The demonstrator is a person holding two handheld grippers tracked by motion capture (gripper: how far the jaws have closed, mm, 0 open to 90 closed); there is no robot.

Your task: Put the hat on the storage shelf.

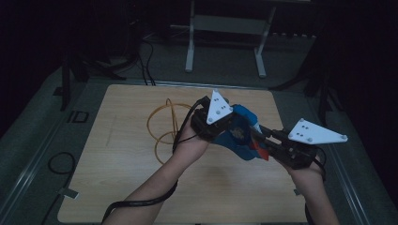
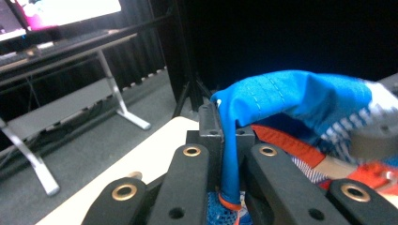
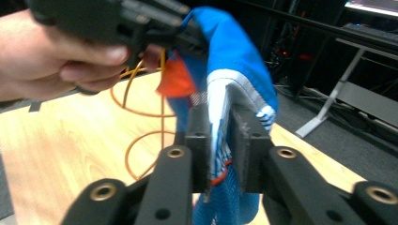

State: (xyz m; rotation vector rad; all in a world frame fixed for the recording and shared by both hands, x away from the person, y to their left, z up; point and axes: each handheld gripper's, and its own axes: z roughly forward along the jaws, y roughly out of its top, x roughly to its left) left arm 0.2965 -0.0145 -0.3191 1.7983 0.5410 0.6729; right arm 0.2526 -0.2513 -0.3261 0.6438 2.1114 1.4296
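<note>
Item in hand: one blue garment point(image 1: 238, 133) with orange and white panels, held up above the wooden table point(image 1: 117, 187) between your two grippers, clear of the tabletop. Your left gripper point(image 1: 220, 123) is clamped on a thin blue fold of it; in the left gripper view that fold point(image 2: 231, 159) runs down between the pads, which are pressed tight on the cloth. Your right gripper point(image 1: 263, 140) has a white-and-blue edge of the garment point(image 3: 217, 136) between its pads, with cloth against both inner faces; its jaws sit slightly wider than the left pair. Your left hand point(image 3: 51, 56) shows close by in the right gripper view, just above the cloth. Also on the table: one loose coil of orange cord point(image 1: 164, 124), lying beyond and left of your left hand, apart from the garment. The garment's shape is hard to make out, since it is bunched and partly covered by the grippers and their grey plates. The room is dim; the lower hem is cut off in both gripper views.
</note>
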